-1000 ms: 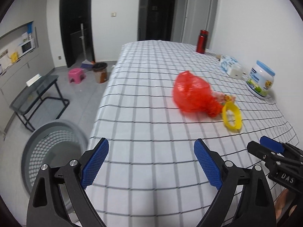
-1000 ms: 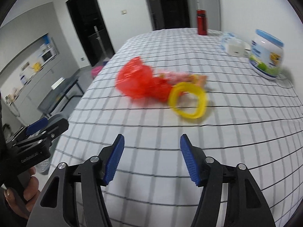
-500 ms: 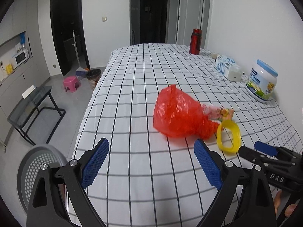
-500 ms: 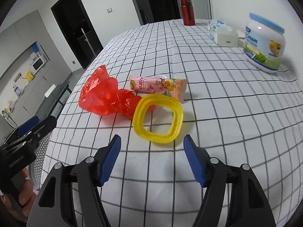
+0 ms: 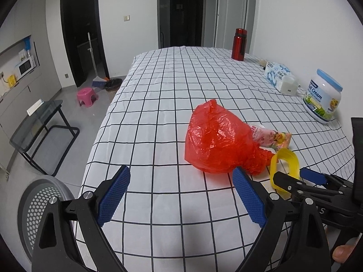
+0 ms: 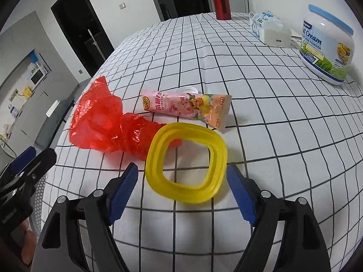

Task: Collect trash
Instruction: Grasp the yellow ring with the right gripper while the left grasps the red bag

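The right gripper (image 6: 181, 185) gapes wide, holding nothing, its blue pads flanking the yellow ring (image 6: 186, 165) on the checked tablecloth (image 6: 272, 113). The left gripper (image 5: 181, 195) is equally wide and empty, near the table's left edge, short of the red plastic bag (image 5: 217, 138). The snack wrapper (image 6: 186, 107) lies just behind the ring. A jar (image 6: 326, 45) reads "Full Cream".

Both cameras sit low over the table edge, looking across it. The right one is closer. Both see the red bag (image 5: 217, 138) (image 6: 106, 122) — and the yellow ring (image 5: 284, 165) (image 6: 186, 165).
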A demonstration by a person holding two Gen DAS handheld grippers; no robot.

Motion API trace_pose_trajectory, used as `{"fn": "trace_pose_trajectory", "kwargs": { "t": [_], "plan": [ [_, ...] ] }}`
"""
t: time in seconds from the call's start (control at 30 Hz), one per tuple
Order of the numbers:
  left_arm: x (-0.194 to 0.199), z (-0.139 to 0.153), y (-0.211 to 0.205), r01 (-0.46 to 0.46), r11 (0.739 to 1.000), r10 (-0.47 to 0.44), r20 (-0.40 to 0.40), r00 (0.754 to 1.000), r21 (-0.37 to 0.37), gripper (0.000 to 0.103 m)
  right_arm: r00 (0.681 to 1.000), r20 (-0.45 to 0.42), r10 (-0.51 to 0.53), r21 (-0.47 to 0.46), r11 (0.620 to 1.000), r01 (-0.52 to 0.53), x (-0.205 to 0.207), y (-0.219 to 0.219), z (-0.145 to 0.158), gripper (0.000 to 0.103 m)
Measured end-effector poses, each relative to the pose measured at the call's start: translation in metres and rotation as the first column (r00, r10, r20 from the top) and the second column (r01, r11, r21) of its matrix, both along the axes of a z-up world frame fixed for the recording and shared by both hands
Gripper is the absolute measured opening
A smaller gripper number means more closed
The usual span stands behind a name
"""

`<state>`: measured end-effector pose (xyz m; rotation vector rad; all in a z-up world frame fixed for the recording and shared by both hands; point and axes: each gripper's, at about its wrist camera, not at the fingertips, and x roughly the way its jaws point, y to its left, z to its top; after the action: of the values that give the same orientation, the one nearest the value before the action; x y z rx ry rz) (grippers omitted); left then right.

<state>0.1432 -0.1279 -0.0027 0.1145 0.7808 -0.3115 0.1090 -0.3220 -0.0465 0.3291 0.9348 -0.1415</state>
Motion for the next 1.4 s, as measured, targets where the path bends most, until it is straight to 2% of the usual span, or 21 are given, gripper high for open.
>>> {"fn": "trace_pose_trajectory", "kwargs": {
  "t": [0.23,0.33,0.4,0.5,0.83,1.0,1.2,1.4],
  "plan": [
    [0.002,-0.004,-0.001,-0.004,1.000,0.004,-0.006,1.000,0.007,0.090,1.000,-0.030,0.007,-0.047,0.999,-0.009,0.012,0.004,-0.013,0.076],
    [0.003,-0.005,-0.002,-0.005,1.000,0.005,-0.008,1.000,0.010,0.090,1.000,-0.013,0.016,-0.046,0.999,-0.017,0.011,0.006,-0.013,0.075],
    [0.003,-0.006,-0.003,-0.004,1.000,0.004,-0.011,1.000,0.010,0.090,1.000,-0.002,0.020,-0.047,0.999,-0.020,0.009,0.006,-0.010,0.067],
    [0.002,-0.007,-0.006,0.001,1.000,-0.001,-0.013,1.000,0.009,0.090,1.000,0.005,0.024,-0.040,0.999,-0.024,0.007,0.005,-0.008,0.067],
    [-0.005,-0.006,-0.016,0.027,1.000,-0.027,-0.012,1.000,0.000,0.090,0.998,0.054,-0.028,-0.024,0.999,0.030,-0.026,-0.017,-0.002,0.066],
    [-0.002,-0.005,-0.033,0.050,0.999,-0.050,-0.023,0.998,-0.005,0.090,0.994,0.084,-0.076,-0.037,0.996,0.079,-0.044,-0.036,0.003,0.066],
    [0.013,-0.002,-0.060,0.057,0.998,-0.057,-0.014,0.998,-0.017,0.090,0.987,0.131,-0.092,-0.011,0.996,0.094,-0.055,-0.046,0.010,0.066],
    [0.036,-0.018,-0.079,-0.001,1.000,0.001,-0.031,1.000,0.015,0.091,0.981,0.175,-0.085,0.016,0.996,0.083,-0.062,-0.050,0.017,0.066]
  ]
}}
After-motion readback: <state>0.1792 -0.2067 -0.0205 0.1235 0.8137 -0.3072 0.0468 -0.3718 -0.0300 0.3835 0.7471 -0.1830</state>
